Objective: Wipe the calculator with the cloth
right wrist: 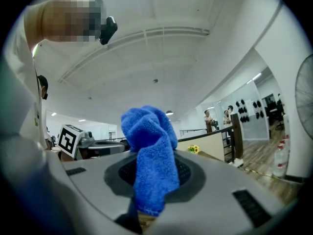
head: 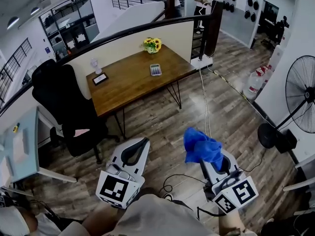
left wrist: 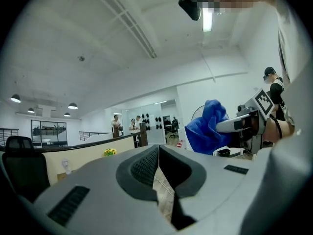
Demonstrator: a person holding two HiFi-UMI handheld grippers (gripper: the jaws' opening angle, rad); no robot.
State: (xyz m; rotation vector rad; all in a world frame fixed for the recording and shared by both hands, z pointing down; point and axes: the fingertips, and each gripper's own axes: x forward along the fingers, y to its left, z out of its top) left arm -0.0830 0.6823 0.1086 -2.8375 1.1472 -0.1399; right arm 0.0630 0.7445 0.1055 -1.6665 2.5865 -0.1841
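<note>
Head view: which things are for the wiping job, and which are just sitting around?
For the job: blue cloth in the right gripper, calculator on the table.
Just sitting around: flowers, black chair, fan.

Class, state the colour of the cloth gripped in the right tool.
Bright blue. The cloth shows best in the right gripper view.

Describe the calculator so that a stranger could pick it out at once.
Find the brown wooden table beside the cream half-wall. Toward its right end in the head view, just in front of the yellow flowers, lies the calculator. It is the table's only pale grey rectangle; the flat item at the left end is dark-framed.
</note>
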